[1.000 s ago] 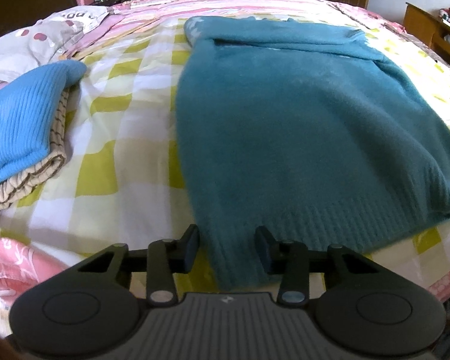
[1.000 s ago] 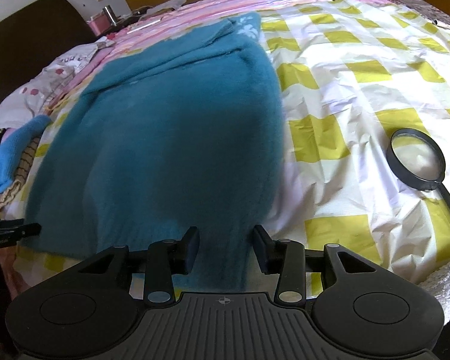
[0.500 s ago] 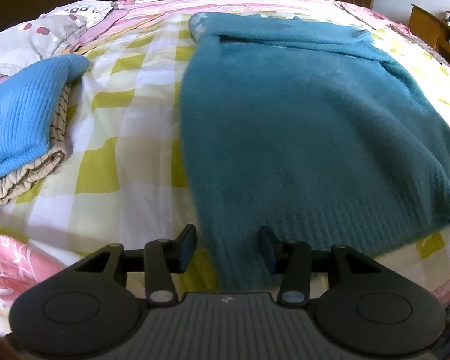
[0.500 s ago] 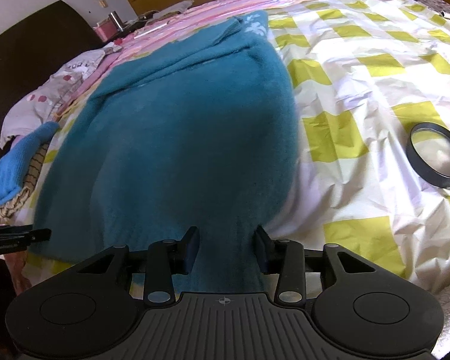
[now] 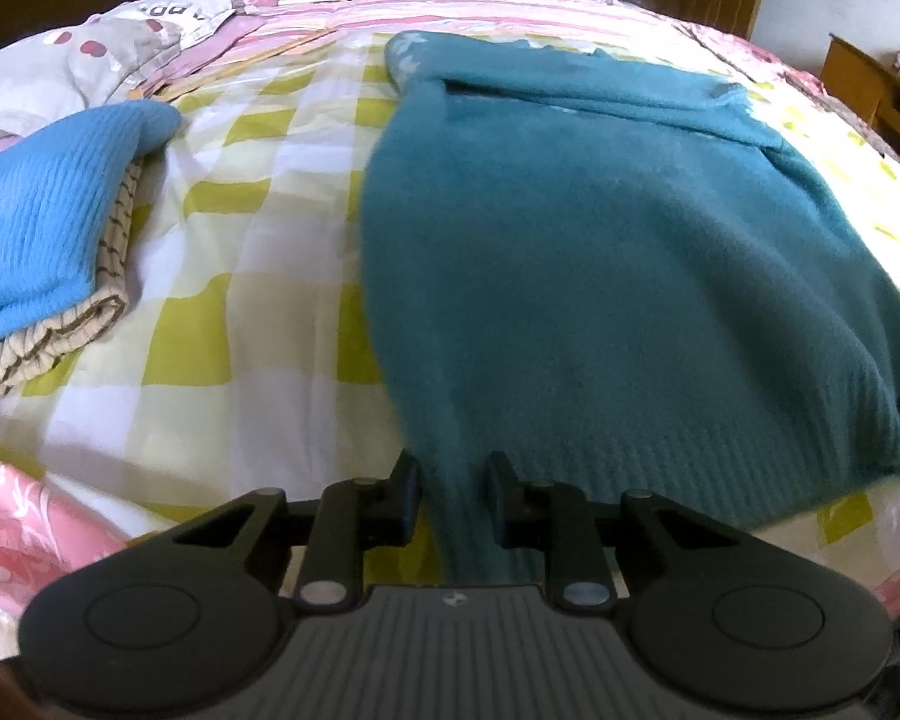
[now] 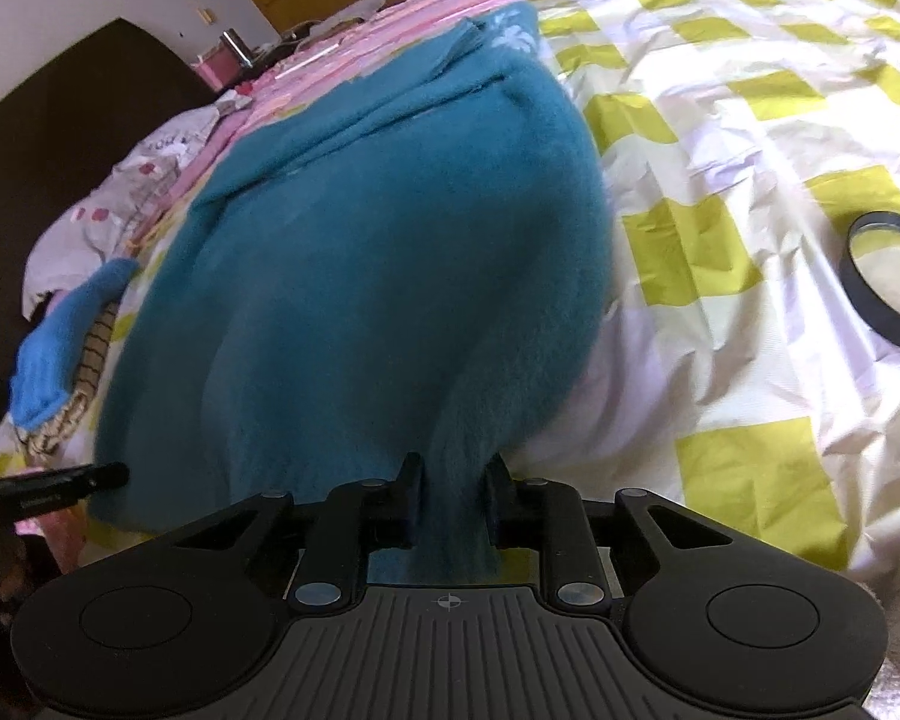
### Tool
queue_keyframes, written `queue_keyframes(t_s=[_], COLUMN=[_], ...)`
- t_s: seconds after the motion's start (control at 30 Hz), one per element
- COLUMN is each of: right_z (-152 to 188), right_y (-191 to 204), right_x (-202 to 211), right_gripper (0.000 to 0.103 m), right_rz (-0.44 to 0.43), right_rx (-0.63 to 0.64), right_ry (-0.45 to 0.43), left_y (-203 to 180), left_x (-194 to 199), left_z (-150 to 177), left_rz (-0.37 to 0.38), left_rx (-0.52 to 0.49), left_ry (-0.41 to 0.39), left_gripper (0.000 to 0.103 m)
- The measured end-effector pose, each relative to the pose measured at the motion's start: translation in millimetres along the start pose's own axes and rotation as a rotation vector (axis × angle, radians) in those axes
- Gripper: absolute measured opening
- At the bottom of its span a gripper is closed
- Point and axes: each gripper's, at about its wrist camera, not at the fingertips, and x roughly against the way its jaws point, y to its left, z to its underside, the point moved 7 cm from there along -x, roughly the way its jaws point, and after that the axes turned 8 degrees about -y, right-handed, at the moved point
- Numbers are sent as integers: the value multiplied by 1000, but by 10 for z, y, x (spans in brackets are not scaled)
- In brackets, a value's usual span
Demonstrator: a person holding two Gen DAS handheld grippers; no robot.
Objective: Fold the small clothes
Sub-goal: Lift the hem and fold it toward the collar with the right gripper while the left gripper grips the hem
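- Basically mid-fold: teal sweater (image 5: 600, 276) lay across the yellow-checked bedsheet (image 5: 258, 240), filling the centre and right of the left wrist view, sleeves already crossed over at the top of frame.
- Left gripper (image 5: 450, 501) at bottom centre, jaws pinching the near left hem corner of the sweater; fabric ran up between the fingers.
- Right gripper (image 6: 450, 495) at bottom centre of the right wrist view, jaws likewise clamped on the other hem corner; the cloth looked lifted and bulging off the sheet there.
- Step judged: both hem corners gripped, start of bringing the bottom edge up toward the collar end at the top of frame.
- Next move would call for raising both corners together, level, carrying them forward over the body, then laying the hem down near the folded sleeves without dragging the lower layer.
- Fuzzy knit looked thick, might slump in the middle if the grippers drift apart.
- Folded blue and striped clothes (image 5: 42, 252) sat at left of frame, apart from the sweater.
- Magnifying glass (image 6: 888, 276) lay on the sheet at right edge, well clear.
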Motion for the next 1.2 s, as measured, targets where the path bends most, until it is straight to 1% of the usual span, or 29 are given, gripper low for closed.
queue_keyframes(t_s=[0.1, 0.17, 0.23, 0.3, 0.47, 0.6, 0.77, 0.9, 1.1, 1.2], right_z=[25, 27, 28, 3, -108, -250, -544, -820, -1253, -1484], right_y=[-7, -6, -25, -36, -12, 61, 136, 178, 178, 169], right_x=[1, 21, 51, 90, 199, 243, 206, 113, -86, -206], right_gripper=[22, 21, 19, 16, 15, 15, 15, 14, 14, 14], right_rz=[-11, -17, -24, -41, -133, -226, -313, -369, -391, -385], right_rx=[-3, -18, -32, -58, -157, -229, -299, -352, -380, -385], right_ry=[-9, -16, -25, -39, -98, -149, -205, -260, -335, -367], left_y=[-2, -6, -1, 12, 45, 38, 66, 97, 156, 202], left_x=[-24, -12, 18, 42, 52, 47, 55, -19, -174, -278], left_z=[-10, -21, -34, -54, -144, -263, -585, -860, -1287, -1546], left_rz=[4, 11, 21, 30, 101, 168, 266, 298, 336, 337], left_rx=[-1, -3, 10, 27, 109, 176, 279, 324, 361, 362], left_ry=[5, 0, -15, -19, -24, -40, -122, -183, -259, -300], left_gripper=[30, 29, 22, 19, 17, 17, 17, 17, 17, 17])
